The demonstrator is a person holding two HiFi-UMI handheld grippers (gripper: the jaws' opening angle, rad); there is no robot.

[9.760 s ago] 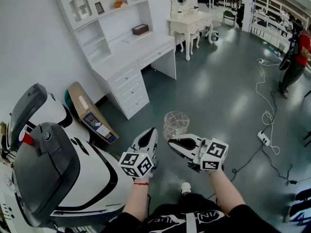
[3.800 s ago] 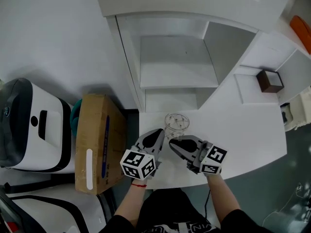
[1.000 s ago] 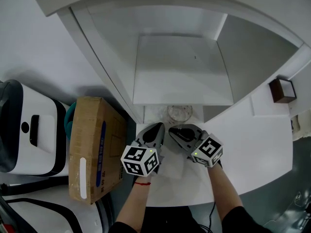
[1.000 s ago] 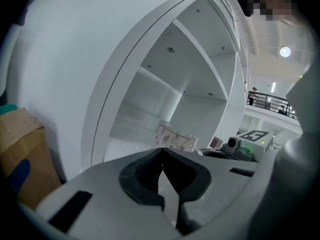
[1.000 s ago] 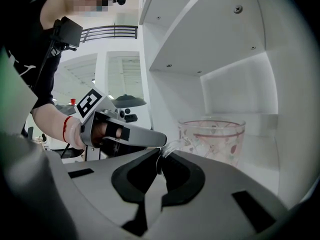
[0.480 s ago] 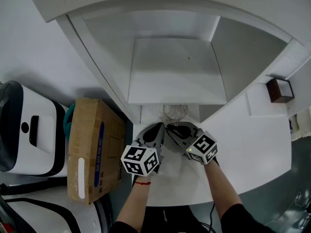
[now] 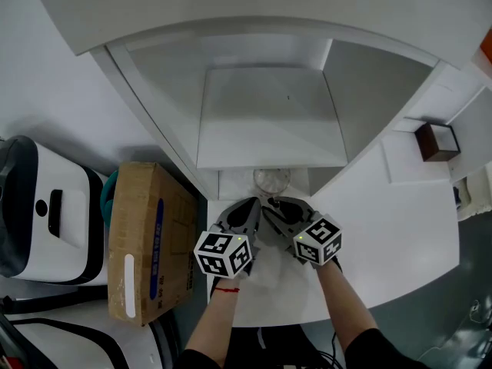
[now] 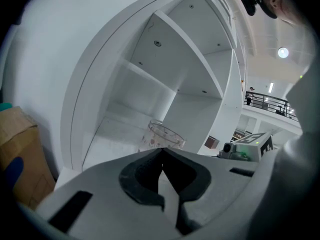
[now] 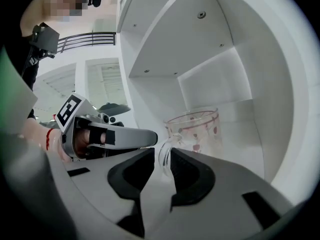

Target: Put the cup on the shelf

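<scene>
The cup (image 7: pixel 273 180) is clear glass with small red marks and a side handle. It stands upright at the mouth of the low compartment, under the white shelf board (image 7: pixel 269 125). My right gripper (image 7: pixel 270 205) is shut on the cup's handle, as the right gripper view shows with the cup (image 9: pixel 195 129) just beyond the right gripper (image 9: pixel 162 156). Close to its left, my left gripper (image 7: pixel 250 205) is shut with nothing in it. In the left gripper view the cup (image 8: pixel 165 135) rises behind the left gripper (image 8: pixel 161 154). The cup's base is hidden, so I cannot tell if it rests on the surface.
The white desk top (image 7: pixel 384 221) spreads to the right, with a small brown box (image 7: pixel 435 141) on a side ledge. A cardboard box (image 7: pixel 146 237) leans beside the desk at left, next to a white and black machine (image 7: pixel 38 198). Shelf walls close both sides of the compartment.
The cup was carried across the room to the desk shelf unit. In the last second both grippers and the cup moved slightly deeper under the shelf board, the right one nearer the left.
</scene>
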